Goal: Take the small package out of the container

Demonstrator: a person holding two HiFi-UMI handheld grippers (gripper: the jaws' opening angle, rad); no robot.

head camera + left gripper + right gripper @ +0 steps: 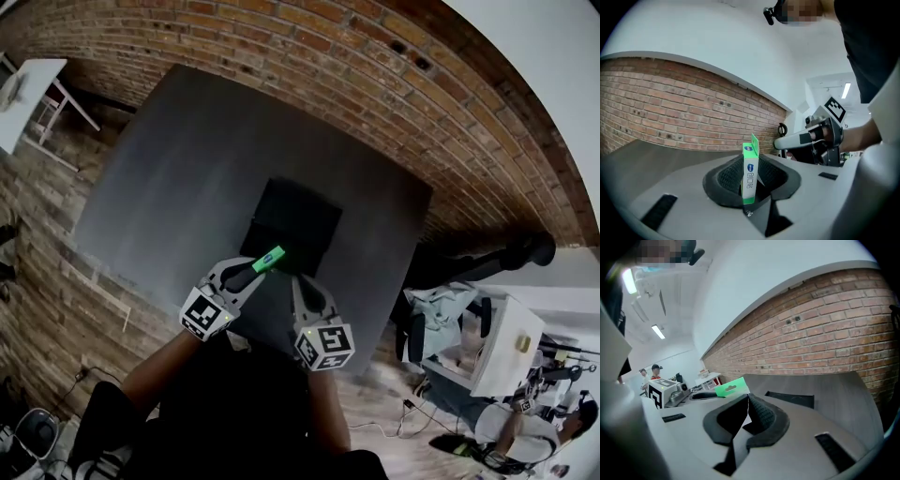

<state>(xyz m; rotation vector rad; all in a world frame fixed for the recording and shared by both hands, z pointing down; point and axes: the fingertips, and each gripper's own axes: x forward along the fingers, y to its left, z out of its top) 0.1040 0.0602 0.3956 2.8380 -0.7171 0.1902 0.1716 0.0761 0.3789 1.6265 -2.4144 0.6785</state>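
A small green and white package [270, 258] is clamped in my left gripper [255, 267], held in the air above the near edge of the black container [298, 225]. In the left gripper view the package [750, 171] stands upright between the black pads, its green hang tab on top. My right gripper [298, 283] hangs just right of it, shut with nothing in it. In the right gripper view the pads meet at the gripper [747, 411]; the package's tab [731, 386] shows to the left, and the container [790, 400] lies flat on the table beyond.
The container sits in the middle of a grey table [187, 178] against a brick wall [375, 84]. A white table [28, 89] stands at the far left and white furniture [502, 347] at the right. A person [562, 422] sits at lower right.
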